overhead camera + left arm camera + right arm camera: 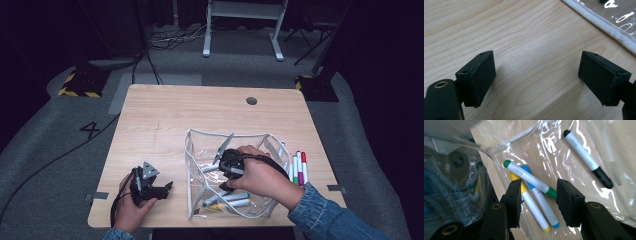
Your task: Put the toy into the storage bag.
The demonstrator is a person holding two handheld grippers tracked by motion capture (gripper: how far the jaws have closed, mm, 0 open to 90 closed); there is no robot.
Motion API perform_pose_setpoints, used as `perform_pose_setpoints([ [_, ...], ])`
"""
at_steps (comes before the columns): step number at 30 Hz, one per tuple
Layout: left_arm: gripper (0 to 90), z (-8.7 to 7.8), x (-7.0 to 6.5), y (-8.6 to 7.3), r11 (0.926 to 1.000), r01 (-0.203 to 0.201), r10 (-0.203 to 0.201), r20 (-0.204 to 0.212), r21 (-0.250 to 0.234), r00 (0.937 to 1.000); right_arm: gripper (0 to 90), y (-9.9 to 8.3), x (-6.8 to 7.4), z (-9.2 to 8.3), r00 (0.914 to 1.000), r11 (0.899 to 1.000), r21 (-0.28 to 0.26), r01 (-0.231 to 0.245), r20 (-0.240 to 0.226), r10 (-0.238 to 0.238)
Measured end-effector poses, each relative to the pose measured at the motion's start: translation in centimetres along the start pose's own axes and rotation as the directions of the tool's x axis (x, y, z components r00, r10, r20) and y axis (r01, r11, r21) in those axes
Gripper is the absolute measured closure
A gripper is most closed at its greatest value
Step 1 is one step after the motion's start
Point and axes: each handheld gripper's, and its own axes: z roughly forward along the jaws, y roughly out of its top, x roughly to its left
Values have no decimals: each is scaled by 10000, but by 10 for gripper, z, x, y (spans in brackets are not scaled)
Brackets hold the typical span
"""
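We hold the right gripper (226, 171) inside the clear pouch (192, 150), which stands open near the desk's (165, 110) front edge, right of the middle. Its jaws stand apart with nothing pressed between them; in the right gripper view the gripper (538, 195) hangs just above three markers on the pouch floor. The green marker (530, 179) lies slantwise across the blue marker (541, 200) and the yellow marker (530, 203), which lie side by side and touching. The black marker (586, 157) lies apart from them, farther in.

Outside the pouch, just beside its right wall and near the desk's right edge, more markers (299, 169) lie in a row, one green-capped, one red-capped.

Our left gripper (162, 190) rests near the front left corner, well apart from the pouch. In the left gripper view the gripper (536, 77) shows its jaws apart over bare wood, holding nothing, with the pouch's white seam (606, 26) across the upper right corner.
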Motion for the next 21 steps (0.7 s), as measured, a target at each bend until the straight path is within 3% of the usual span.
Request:
perform_pose_setpoints([
  [9, 147, 0, 0, 0, 10000, -19, 19, 1, 7, 10000, 562, -15, -11, -43, 9971, 9891, -1382, -508, 488, 580],
  [16, 147, 0, 0, 0, 10000, 12, -12, -20, -40, 10000, 555, -40, -23, -72, 9893, 9648, -2400, -1075, 708, 1278],
  [21, 147, 0, 0, 0, 10000, 17, -17, -24, -69, 10000, 556, -65, -35, -91, 9767, 9444, -2875, -1594, 936, 1933],
])
